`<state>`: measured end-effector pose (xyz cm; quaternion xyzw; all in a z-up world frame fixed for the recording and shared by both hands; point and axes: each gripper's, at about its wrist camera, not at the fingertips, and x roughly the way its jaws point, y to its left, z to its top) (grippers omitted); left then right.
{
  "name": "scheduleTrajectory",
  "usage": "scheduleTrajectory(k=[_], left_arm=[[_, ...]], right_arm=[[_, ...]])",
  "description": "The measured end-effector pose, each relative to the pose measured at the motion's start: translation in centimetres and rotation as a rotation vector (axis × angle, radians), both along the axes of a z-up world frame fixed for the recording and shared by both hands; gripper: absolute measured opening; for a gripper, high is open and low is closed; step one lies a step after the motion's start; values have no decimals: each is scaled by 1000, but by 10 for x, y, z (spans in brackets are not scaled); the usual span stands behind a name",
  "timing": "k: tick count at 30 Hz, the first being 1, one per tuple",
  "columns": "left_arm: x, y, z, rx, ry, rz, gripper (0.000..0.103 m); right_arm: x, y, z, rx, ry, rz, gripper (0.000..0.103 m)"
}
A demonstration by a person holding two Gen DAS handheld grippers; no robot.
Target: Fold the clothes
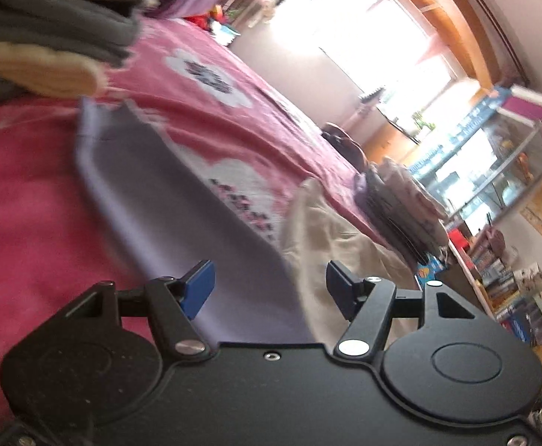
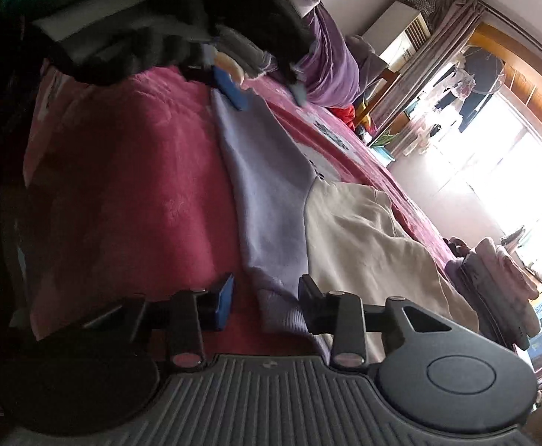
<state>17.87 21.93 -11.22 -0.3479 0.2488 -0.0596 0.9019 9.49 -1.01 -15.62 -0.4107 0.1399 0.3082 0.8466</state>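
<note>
- A pink floral bedspread [image 2: 129, 171] covers the bed; a beige garment [image 2: 375, 234] and a lavender garment [image 2: 271, 200] lie on it, touching side by side
- The lavender garment's long axis runs straight away from the right gripper [image 2: 265, 299]; its ribbed end lies between the jaws, which stand wide and hold nothing
- The left gripper [image 1: 271, 284] hovers over the garment's far end, jaws wide and empty; the right looks nearer to a hem to grasp
</note>
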Motion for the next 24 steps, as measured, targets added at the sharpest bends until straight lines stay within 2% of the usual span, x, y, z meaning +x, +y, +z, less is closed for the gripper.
scheduleTrajectory(k=[3,7,10,13,16,17,19,21,22,24], left_arm=[[28,-13,7,49,-20,-34,64],[70,-18,14,51,-25,-47,64],[106,-23,12,72,15,-69,64],[140,-31,13,131,47,-84,64],[174,-44,9,228,106,-111,64],[184,-49,7,268,127,-124,62],[200,-55,5,310,150,-141,59],[214,-61,2,335,169,-176,47],[220,-65,0,356,180,-191,45],[231,-74,-4,421,205,-209,34]], right_arm=[[5,10,-7,-10,-17,4,36],[9,17,-13,-12,-29,11,37],[19,17,-9,34,26,5,36],[29,12,-3,96,101,6,28],[37,2,4,174,167,0,15],[40,-1,6,200,186,-3,11],[46,-9,10,252,228,-9,9],[51,-12,9,280,252,-13,8],[53,-12,8,289,261,-13,8],[54,-12,6,309,278,-13,7]])
